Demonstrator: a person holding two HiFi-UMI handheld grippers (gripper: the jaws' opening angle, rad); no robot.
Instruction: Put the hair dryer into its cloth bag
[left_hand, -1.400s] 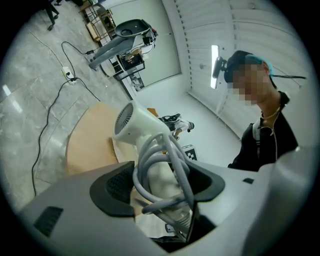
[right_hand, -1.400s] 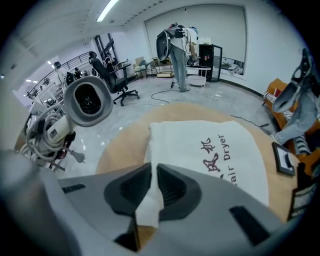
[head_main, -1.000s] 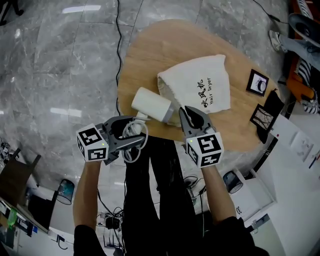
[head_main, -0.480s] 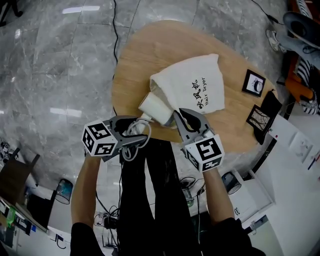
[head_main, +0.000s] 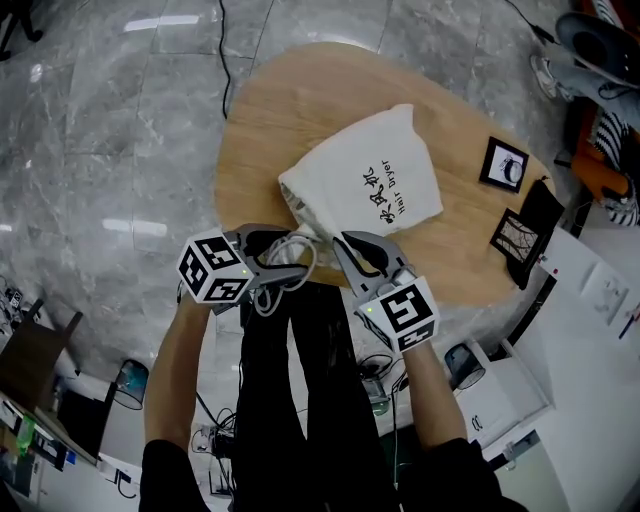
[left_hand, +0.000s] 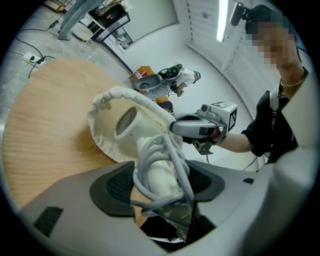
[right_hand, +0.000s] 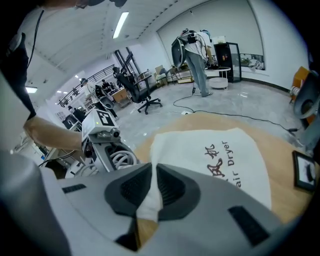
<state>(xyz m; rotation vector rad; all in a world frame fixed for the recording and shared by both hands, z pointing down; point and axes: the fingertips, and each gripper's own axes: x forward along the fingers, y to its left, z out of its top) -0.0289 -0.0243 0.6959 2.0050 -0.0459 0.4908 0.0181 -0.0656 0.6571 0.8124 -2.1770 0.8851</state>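
Hair dryer (left_hand: 126, 122) half inside cloth bag (head_main: 370, 185), handle clamped by left tool (left_hand: 157, 182), right tool (right_hand: 154, 186) pinching its rim

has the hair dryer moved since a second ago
Yes. The hair dryer went further onto the table, its barrel now inside the cloth bag.

surface: wooden table (head_main: 265, 115) | on it: cloth bag (head_main: 370, 190), two black cards (head_main: 503, 165) (head_main: 518, 237)

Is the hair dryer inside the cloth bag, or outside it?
Partly in. The hair dryer's head sits inside the cloth bag's open mouth; its handle and coiled cord are outside, clamped between the left gripper's jaws.
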